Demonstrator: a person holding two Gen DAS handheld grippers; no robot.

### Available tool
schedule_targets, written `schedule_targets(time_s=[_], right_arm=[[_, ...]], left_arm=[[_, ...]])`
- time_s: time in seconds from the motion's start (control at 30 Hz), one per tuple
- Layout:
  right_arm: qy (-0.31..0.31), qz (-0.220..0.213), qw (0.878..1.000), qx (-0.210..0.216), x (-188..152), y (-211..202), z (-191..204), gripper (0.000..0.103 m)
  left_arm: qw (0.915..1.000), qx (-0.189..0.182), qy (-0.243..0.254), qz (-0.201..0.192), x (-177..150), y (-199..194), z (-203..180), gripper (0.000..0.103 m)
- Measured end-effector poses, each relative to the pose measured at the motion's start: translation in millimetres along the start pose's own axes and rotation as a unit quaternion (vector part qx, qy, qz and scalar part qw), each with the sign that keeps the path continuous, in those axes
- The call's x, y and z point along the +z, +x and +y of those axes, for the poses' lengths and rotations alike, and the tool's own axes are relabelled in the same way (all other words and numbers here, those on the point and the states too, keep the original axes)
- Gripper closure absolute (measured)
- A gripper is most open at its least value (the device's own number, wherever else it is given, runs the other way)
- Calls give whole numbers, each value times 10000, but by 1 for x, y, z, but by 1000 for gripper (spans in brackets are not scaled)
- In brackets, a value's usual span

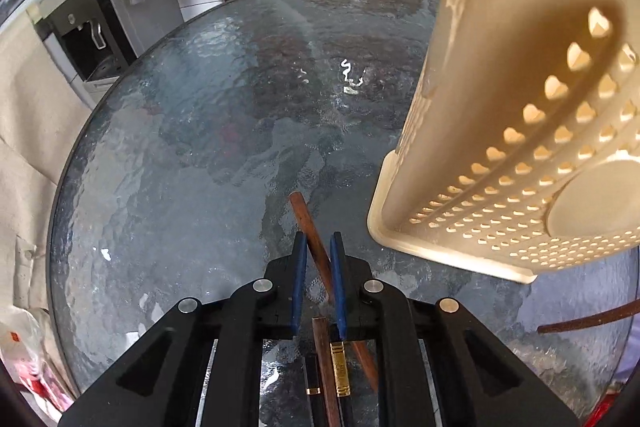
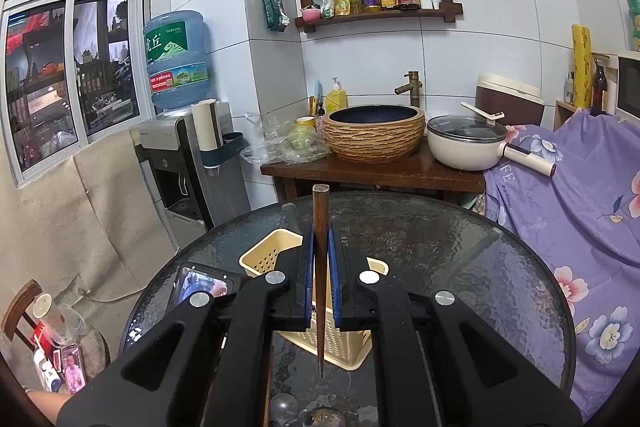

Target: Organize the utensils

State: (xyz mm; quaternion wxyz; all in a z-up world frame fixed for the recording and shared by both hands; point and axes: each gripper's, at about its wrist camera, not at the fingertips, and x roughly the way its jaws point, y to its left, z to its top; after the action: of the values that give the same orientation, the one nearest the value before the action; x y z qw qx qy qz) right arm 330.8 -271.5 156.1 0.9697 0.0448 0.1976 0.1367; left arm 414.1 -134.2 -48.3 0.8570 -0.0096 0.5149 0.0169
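Observation:
My left gripper (image 1: 319, 245) points down at the glass table (image 1: 192, 155) and is shut on a brown chopstick (image 1: 304, 215) that crosses slantwise between its blue pads. Under the gripper lie more chopsticks: a brown one (image 1: 322, 351) and a black one with a gold band (image 1: 340, 371). Another brown chopstick (image 1: 592, 319) lies at the right edge. A beige perforated utensil holder (image 1: 520, 147) stands just to the right. In the right wrist view my right gripper (image 2: 321, 231) is shut on a brown chopstick (image 2: 321, 211), thick end forward, above the same holder (image 2: 268, 255).
A phone (image 2: 204, 287) lies on the round glass table (image 2: 460, 267) left of the holder. Behind the table stand a wooden stand (image 2: 372, 171) with a woven basin and a pot, and a water dispenser (image 2: 176, 147). Purple floral cloth (image 2: 572, 211) hangs at the right.

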Motion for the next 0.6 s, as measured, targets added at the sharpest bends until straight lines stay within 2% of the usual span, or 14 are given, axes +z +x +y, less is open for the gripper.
schedule_targets(time_s=[0.1, 0.2, 0.3, 0.4, 0.6], right_arm=[[-1, 0, 10000, -2, 0, 0, 0, 96], [-4, -1, 10000, -8, 0, 0, 0, 96], [-4, -4, 10000, -4, 0, 0, 0, 96], [-26, -16, 10000, -10, -1, -1, 0, 96], [24, -30, 10000, 11, -2, -3, -2, 96]], left_arm=[[9999, 22, 9, -110, -5, -2, -2, 92], [9996, -128, -182, -158, -7, -4, 3, 94], [9981, -459, -366, -190, -10, -7, 11, 96], [9960, -587, -449, -512, -12, -21, 18, 96], [9878, -1089, -604, -931, -10, -61, 31, 97]])
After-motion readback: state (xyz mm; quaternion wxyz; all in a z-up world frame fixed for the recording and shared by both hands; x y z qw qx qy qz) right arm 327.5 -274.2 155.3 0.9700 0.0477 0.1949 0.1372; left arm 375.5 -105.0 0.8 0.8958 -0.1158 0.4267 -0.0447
